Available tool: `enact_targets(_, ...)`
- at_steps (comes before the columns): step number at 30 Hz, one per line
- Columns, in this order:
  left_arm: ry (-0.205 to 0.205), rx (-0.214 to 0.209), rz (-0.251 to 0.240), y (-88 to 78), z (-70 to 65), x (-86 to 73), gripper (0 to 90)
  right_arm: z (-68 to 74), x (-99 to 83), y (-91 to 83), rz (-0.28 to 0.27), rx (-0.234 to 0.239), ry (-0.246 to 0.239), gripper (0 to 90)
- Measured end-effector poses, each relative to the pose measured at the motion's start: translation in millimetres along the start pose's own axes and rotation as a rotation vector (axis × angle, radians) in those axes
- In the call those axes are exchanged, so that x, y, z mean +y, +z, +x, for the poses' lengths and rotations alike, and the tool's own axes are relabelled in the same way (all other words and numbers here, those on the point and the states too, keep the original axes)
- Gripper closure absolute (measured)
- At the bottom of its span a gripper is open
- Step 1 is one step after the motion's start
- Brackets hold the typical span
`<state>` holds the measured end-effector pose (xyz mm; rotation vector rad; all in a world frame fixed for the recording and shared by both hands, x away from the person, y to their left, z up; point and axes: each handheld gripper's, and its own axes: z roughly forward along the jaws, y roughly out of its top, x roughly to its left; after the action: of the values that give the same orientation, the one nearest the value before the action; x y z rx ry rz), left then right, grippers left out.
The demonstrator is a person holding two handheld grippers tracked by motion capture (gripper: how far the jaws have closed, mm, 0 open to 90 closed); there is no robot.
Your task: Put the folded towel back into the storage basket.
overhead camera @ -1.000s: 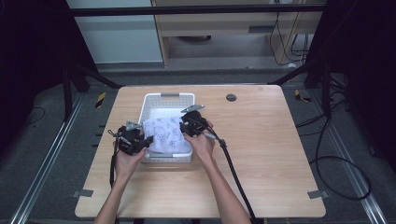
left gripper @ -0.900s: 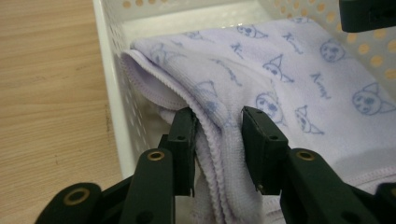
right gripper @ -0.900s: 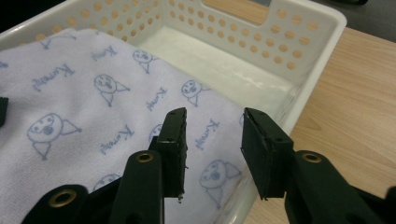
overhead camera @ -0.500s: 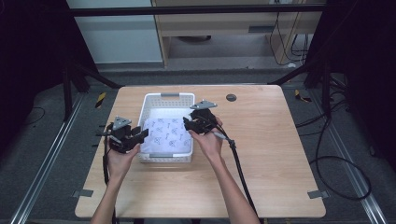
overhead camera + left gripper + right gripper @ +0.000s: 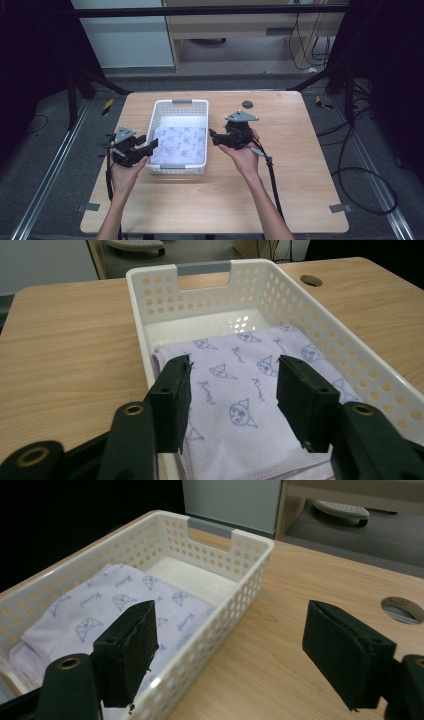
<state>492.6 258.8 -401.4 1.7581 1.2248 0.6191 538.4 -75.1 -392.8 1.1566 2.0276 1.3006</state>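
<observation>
A folded lilac towel (image 5: pixel 180 143) with small printed figures lies flat in the near half of a white perforated basket (image 5: pixel 180 104). In the left gripper view the towel (image 5: pixel 245 405) lies below and beyond the black pads, inside the basket (image 5: pixel 210 285). My left gripper (image 5: pixel 148 146) hovers at the basket's near left corner. Its jaws have just been opening and hold nothing. My right gripper (image 5: pixel 214 136) is just right of the basket's right wall (image 5: pixel 220 620), above the wooden table. Its jaws have also just been opening, wide, with nothing between them. The towel (image 5: pixel 120 600) lies to their left.
The wooden table (image 5: pixel 300 165) has free room to the right of the basket and along its near edge. A round cable hole (image 5: pixel 247 104) sits at the back, right of the basket. Cables trail from both grippers toward the person. Dark floor and metal rails surround the table.
Both grippers have let go of the towel and drawn outward from over the basket, the left one leftward, the right one rightward and up. The towel now lies flat in the basket.
</observation>
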Motion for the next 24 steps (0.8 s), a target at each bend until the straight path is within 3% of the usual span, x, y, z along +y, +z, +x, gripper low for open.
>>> enact_targets(4, -0.003, 0.004, 0.001, -0.5, 1.8, -6.4, 43.2, -19.6, -16.6, -23.7, -0.01, 0.004, 0.023, 19.0)
enact_targets(11, -0.01, 0.005, -0.001, -4.1, 7.9, -18.5, 38.0, -42.0, -41.3, -47.8, 0.013, -0.002, 0.025, 15.9)
enact_targets(15, 0.012, 0.005, -0.017, -9.7, 11.1, -28.6, 35.4, -59.1, -63.3, -63.4, 0.027, -0.011, 0.025, 15.2)
enact_targets(19, 0.038, 0.024, -0.022, -12.5, 14.3, -38.0, 32.7, -76.6, -83.2, -74.0, 0.05, -0.046, 0.029, 14.4)
enact_targets(24, 0.036, 0.044, -0.018, -14.1, 17.8, -48.9, 30.5, -98.4, -109.3, -85.9, 0.079, -0.096, 0.053, 13.8)
